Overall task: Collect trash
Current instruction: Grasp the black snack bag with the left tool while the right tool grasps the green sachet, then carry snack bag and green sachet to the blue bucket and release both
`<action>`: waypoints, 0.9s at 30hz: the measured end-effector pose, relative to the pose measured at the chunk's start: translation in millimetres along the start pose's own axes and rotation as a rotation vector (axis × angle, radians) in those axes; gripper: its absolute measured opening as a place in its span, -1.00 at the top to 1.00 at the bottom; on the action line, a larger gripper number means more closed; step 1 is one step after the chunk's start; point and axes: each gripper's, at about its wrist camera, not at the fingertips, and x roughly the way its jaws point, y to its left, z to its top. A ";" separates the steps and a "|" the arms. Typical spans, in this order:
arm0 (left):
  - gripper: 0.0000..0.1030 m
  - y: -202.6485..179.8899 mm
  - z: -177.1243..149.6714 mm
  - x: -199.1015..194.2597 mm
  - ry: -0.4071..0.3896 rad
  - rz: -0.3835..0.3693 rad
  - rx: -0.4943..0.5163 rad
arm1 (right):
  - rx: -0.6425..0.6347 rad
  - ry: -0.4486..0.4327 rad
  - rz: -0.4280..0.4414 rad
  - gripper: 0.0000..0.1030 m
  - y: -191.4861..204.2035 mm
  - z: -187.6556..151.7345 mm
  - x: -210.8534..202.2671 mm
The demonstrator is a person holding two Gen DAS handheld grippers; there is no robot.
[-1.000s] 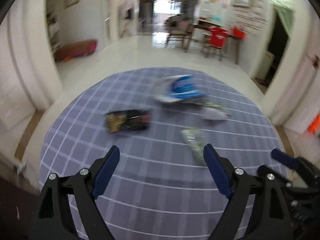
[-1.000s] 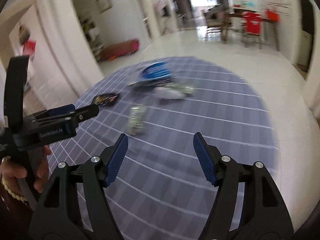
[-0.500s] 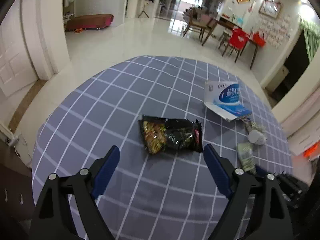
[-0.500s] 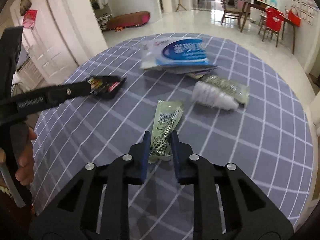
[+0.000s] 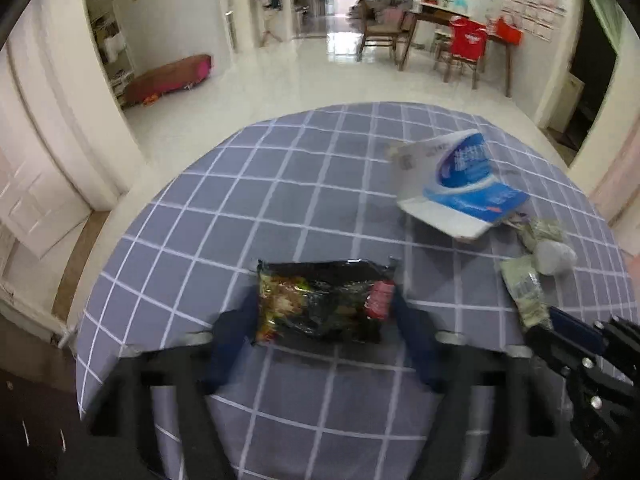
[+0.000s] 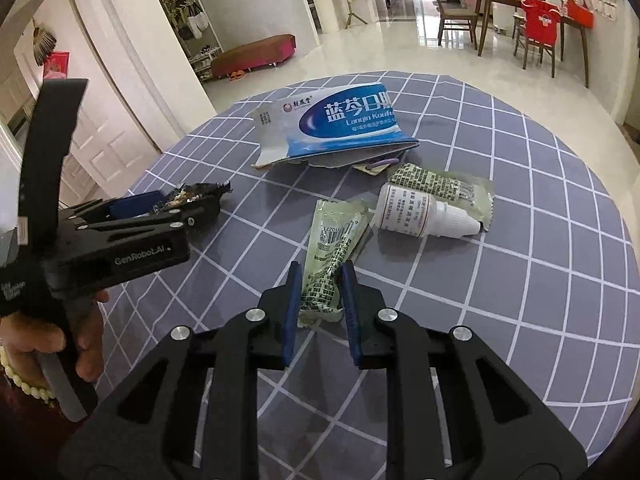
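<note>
Grey checked cloth covers the round table (image 6: 520, 200) where the trash lies. Largest is the torn blue-and-white box (image 6: 340, 124), flattened at the far side, its long edge running across my view. Next, the black snack wrapper (image 5: 324, 304) lies crosswise between my left gripper (image 5: 324, 320) pads, which are closing on its two short ends; I cannot tell whether they press it yet. My right gripper (image 6: 320, 300) is pinched narrowly on the near end of the pale green sachet (image 6: 332, 256), whose long axis points away from me toward the box. Just right of it a small white dropper bottle (image 6: 424, 216) lies on its side atop another sachet, nozzle pointing right.
</note>
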 end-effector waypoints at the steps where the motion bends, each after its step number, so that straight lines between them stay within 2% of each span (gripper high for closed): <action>1: -0.02 -1.7 -1.6 -1.5 -0.003 0.006 0.011 | 0.002 0.000 0.010 0.62 0.7 -1.8 -1.5; 2: 0.03 -4.5 -3.8 -4.1 -0.016 0.015 0.032 | 0.002 0.001 0.017 0.62 1.8 -4.6 -4.1; 3: 0.21 -3.9 -5.7 -6.7 -0.028 0.011 0.035 | 0.003 0.000 0.022 0.64 2.4 -5.8 -5.3; 4: 0.56 -4.1 -5.8 -11.4 -0.046 0.000 0.032 | 0.007 -0.004 0.029 0.64 3.7 -8.1 -8.3; 5: 0.78 -4.5 -5.2 -19.2 -0.064 -0.025 0.024 | 0.013 -0.007 0.037 0.70 4.5 -10.2 -11.2; 6: 0.79 -4.9 -5.1 -23.4 -0.049 -0.043 0.014 | 0.018 -0.009 0.049 0.76 4.7 -12.2 -14.2; 10: 0.82 -9.7 -13.0 -32.7 -0.046 -0.073 0.012 | 0.023 -0.023 0.063 0.76 7.9 -19.0 -28.6; 14: 0.83 -15.1 -23.6 -51.2 -0.058 -0.163 -0.010 | 0.026 -0.047 0.071 0.76 8.9 -24.1 -44.7; 17: 0.84 -27.6 -29.7 -68.0 -0.078 -0.199 0.001 | 0.038 -0.074 0.074 0.76 5.9 -27.2 -59.2; 23: 0.84 -70.7 -39.4 -113.3 -0.138 -0.287 0.059 | 0.084 -0.145 0.059 0.76 -16.5 -42.5 -103.3; 27: 0.84 -109.5 -47.3 -138.6 -0.164 -0.352 0.108 | 0.137 -0.205 0.036 0.76 -45.4 -63.3 -140.7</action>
